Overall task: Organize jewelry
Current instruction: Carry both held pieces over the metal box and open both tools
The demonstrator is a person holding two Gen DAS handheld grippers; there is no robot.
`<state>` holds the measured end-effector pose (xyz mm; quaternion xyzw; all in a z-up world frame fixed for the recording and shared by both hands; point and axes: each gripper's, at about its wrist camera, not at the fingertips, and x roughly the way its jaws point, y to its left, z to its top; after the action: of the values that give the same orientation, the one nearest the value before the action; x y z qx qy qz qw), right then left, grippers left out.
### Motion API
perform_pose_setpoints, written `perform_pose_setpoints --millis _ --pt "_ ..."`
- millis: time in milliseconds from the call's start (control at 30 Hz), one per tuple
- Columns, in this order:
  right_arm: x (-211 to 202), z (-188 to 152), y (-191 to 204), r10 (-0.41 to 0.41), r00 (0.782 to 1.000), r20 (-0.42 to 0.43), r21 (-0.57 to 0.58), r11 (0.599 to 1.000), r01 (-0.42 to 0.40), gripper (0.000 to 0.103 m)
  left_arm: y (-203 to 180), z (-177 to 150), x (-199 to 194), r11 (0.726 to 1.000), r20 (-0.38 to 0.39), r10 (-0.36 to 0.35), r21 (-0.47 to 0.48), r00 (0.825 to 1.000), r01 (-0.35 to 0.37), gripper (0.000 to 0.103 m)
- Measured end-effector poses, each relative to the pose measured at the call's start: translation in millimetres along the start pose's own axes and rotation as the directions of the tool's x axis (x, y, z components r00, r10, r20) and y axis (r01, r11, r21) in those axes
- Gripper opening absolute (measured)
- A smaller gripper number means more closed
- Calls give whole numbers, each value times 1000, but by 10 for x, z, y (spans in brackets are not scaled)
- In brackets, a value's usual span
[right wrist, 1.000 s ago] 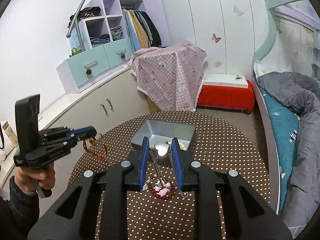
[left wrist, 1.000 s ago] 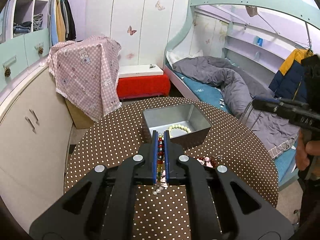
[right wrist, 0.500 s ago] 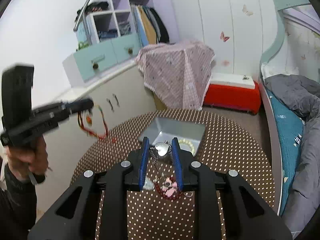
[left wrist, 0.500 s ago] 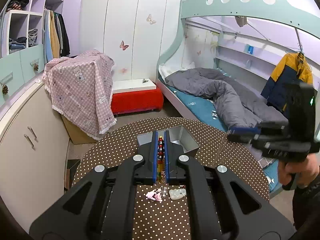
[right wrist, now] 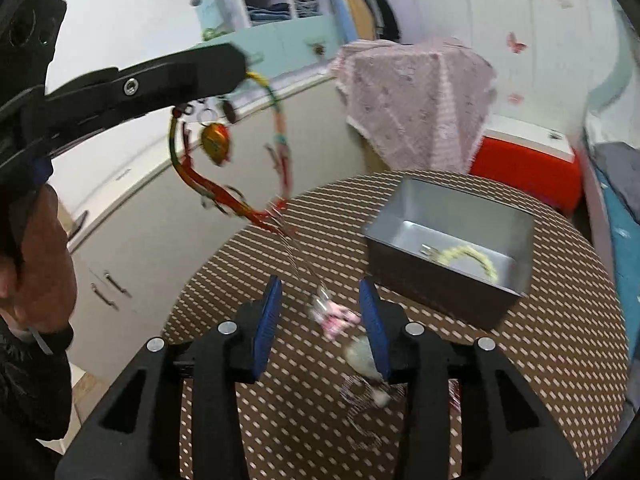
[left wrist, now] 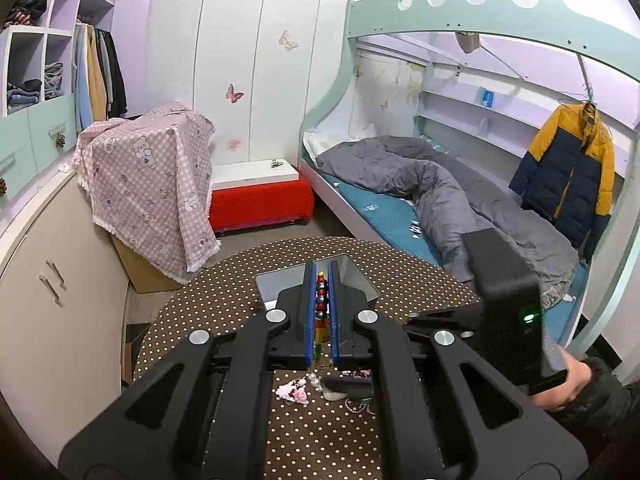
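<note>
The left gripper (left wrist: 320,280) has its jaws squeezed on the colorful bracelet (right wrist: 224,168), up above the bench (right wrist: 540,340). The right gripper (right wrist: 324,308) has wide jaws around the pink charm (right wrist: 336,318).

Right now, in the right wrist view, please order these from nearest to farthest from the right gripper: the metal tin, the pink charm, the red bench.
1. Pink charm: on the table, between the right gripper's open fingers.
2. Metal tin: on the table, ahead and to the right.
3. Red bench: on the floor beyond the table, far right.
</note>
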<state>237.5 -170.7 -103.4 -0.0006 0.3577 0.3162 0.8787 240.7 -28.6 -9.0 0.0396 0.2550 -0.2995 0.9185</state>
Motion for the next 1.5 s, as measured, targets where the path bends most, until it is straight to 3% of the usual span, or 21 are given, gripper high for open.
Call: perform_pose_setpoints --millis 67,133,367,533,1000,1300,1333,1367,1400,1433,1500 --pt "85 24 7 3 1000 -12 -17 1000 -3 37 -18 3 -14 1000 1 -5 6 1000 5 6" --pt "130 22 -40 -40 999 -26 -11 999 40 5 -6 6 -18 1000 4 0 4 1000 0 6" --pt "-90 -131 -433 -144 989 -16 88 986 145 5 76 35 -56 1000 23 16 -25 1000 -15 6" --pt "-344 -139 -601 -160 987 25 132 979 156 5 67 74 -37 1000 27 9 -24 1000 -8 6" --pt "-850 642 -704 -145 978 153 114 985 129 5 138 476 297 999 29 -5 -33 1000 6 6" --pt "-415 880 -965 -122 992 13 184 976 118 8 311 553 852 993 -71 -38 -118 997 30 7" --pt "-371 871 -1019 -131 991 -9 208 969 130 11 318 557 925 993 -96 -31 -120 995 19 11" --pt "-335 883 -1055 -139 990 -24 224 964 141 18 315 552 962 993 -109 -13 -118 994 0 38" --pt "-330 890 -1075 -152 988 -25 233 960 154 39 333 546 970 992 -109 22 -122 994 -36 87" --pt "-363 876 -1082 -180 984 -14 240 954 178 63 345 539 930 990 -83 44 -132 996 -55 98" --pt "-437 855 -1080 -207 978 7 245 949 199 76 393 526 835 987 -55 58 -146 997 -65 97"
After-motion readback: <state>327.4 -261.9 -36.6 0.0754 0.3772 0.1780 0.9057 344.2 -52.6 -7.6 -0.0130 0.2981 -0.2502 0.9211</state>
